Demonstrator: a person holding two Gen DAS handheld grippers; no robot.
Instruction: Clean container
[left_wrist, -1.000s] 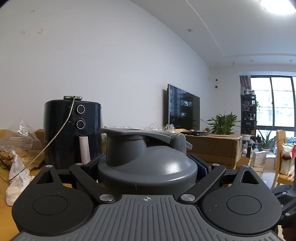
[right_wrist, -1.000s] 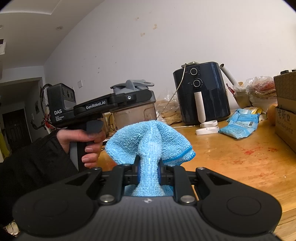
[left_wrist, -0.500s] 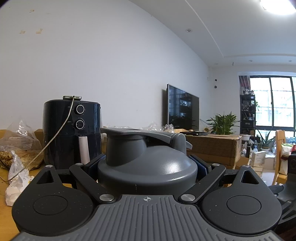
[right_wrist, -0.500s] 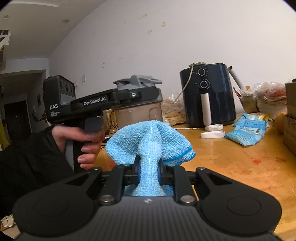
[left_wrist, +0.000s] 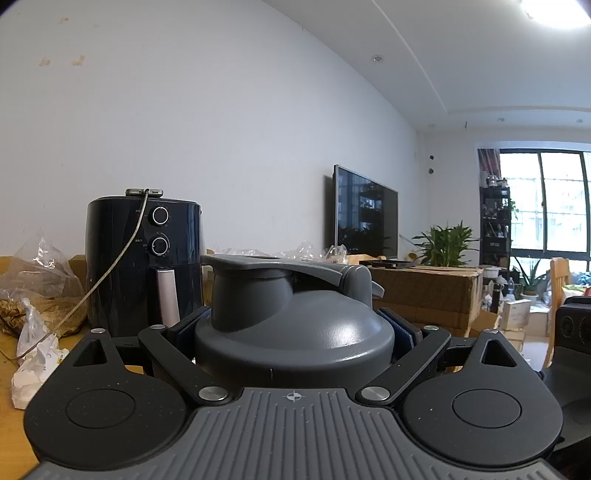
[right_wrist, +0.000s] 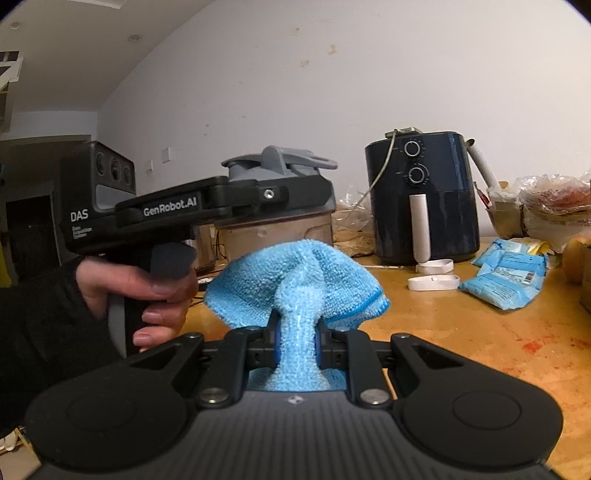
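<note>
My left gripper (left_wrist: 295, 332) is shut on the container, its blue pads pressing both sides of the grey lid (left_wrist: 295, 325). The lid's flip handle lies level across the top. From the right wrist view the container (right_wrist: 280, 232) has a cloudy, translucent body under that lid, and a hand (right_wrist: 147, 284) grips the left gripper's handle beside it. My right gripper (right_wrist: 297, 332) is shut on a bunched blue microfibre cloth (right_wrist: 295, 280). The cloth hangs in front of the container and a little lower; I cannot tell whether they touch.
A black air fryer (right_wrist: 421, 195) with a cord stands on the wooden table (right_wrist: 480, 332) behind the container. White strips (right_wrist: 434, 282), blue packets (right_wrist: 506, 277) and plastic bags (right_wrist: 554, 206) lie to the right. A cardboard box (left_wrist: 424, 295) stands behind the lid.
My right gripper has moved closer to the container with the cloth still held. The left gripper and the container have stayed in place.
</note>
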